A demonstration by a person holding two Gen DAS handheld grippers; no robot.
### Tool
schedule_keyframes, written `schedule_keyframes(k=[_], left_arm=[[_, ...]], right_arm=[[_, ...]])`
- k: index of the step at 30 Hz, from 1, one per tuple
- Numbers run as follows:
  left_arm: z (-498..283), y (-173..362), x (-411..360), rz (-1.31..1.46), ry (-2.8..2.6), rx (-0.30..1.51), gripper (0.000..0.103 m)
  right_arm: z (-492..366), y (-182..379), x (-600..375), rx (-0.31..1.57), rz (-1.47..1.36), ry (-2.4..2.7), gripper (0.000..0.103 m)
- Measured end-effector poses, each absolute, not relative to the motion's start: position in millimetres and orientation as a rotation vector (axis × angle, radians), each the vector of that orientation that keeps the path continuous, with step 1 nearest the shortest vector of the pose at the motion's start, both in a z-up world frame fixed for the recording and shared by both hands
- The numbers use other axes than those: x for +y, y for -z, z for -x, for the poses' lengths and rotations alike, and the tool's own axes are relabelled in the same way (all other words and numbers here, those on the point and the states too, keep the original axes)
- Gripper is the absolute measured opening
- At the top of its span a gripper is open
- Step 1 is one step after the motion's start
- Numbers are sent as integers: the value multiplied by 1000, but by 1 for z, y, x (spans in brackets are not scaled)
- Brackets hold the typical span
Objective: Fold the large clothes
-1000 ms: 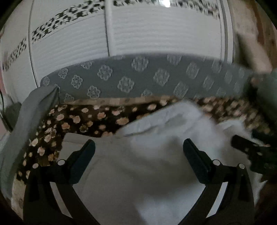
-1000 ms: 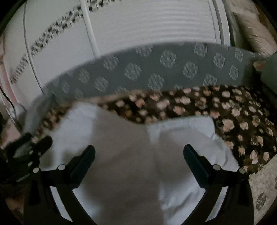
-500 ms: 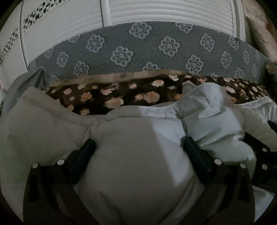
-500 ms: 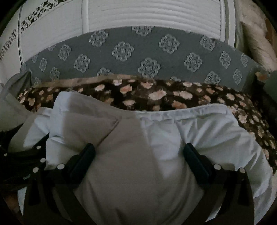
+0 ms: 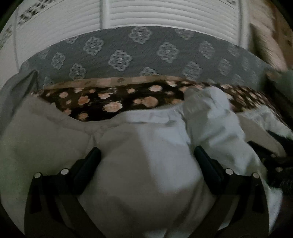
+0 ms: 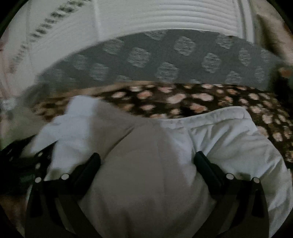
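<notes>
On the bed, toward its left side, the bulky white padded garment (image 5: 146, 164) lay heaped across the dark brown bedspread printed with peach flowers (image 5: 113, 102). The left gripper (image 5: 146, 163) stood with its two black fingers (image 5: 87, 164) spread wide, the cloth bulging up between them; the pads touched the bulge on both sides, but I could not tell whether they pinched any of it. From that side the folding looked barely begun, I judged: the near edge was bunched, a thick roll of cloth (image 5: 210, 113) humped up to the right of centre, and no clean crease showed anywhere.

Further right, the right gripper (image 6: 146, 163) stood the same way, jaws far apart, the garment (image 6: 146, 174) swelling between them, nothing plainly clamped. The right end of the garment (image 6: 228, 131) lay flatter, its seamed edge running fairly straight against the bedspread (image 6: 183, 102).

What was left, as I read it, was nearly everything: smoothing the heap, bringing the sides in, doubling it over.

Behind the bed ran a grey headboard with pale medallions (image 5: 128, 55), and beyond it white slatted panels (image 5: 164, 16). The puffiness itself seemed the main obstacle, along with the nearness of the two grippers; the room was dim and the right view blurred.
</notes>
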State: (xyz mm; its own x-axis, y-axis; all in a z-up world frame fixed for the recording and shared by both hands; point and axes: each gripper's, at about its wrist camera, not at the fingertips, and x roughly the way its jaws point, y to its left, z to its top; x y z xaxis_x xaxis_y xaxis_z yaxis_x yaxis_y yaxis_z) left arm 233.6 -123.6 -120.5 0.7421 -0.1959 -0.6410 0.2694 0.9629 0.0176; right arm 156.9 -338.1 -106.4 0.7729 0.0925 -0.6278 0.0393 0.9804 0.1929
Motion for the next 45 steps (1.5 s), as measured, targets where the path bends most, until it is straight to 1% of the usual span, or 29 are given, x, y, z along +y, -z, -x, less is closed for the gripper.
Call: schedule_keyframes(k=[1,3,6,7,9,12,15,19,22,25,32,37,44,45], left_arm=[[-216,103,-115,-155,230,656,97],[-169,66,-89,-197,204,522,100],[-115,38,-51,-270,184,467,100],[-102,36,-39,-289,171,474,100],[-77,38,-6,-311,110,526,100],[-63,51,31,-300,52,642,100],[-64,65,77,-156,-10,743,100],[-74,82,103,-39,-35,790,100],[-81,95,96,-90,-5,797,100],[-90,113,82,-118,31,817,100],[-108,122,79,94,50,811,100],[-122,140,66,71,80,792,100],[-145,156,71,236,138,871,100],[-148,160,71,258,160,893,100]], right_arm=[[-140,93,-342,710,-177,-78,101],[-103,64,-348,705,-91,-98,101],[-34,22,-360,634,41,-100,101],[-13,13,-367,632,61,-86,101],[20,8,-385,650,13,-49,101],[46,22,-419,726,-180,6,101],[44,39,-440,799,-326,56,101],[26,61,-432,838,-284,66,101],[16,80,-424,894,-314,37,101],[3,92,-417,910,-315,41,101],[-21,132,-412,973,-353,-10,101],[-29,141,-412,932,-373,-82,101],[-37,152,-418,917,-494,-139,101],[-38,150,-417,907,-486,-142,99]])
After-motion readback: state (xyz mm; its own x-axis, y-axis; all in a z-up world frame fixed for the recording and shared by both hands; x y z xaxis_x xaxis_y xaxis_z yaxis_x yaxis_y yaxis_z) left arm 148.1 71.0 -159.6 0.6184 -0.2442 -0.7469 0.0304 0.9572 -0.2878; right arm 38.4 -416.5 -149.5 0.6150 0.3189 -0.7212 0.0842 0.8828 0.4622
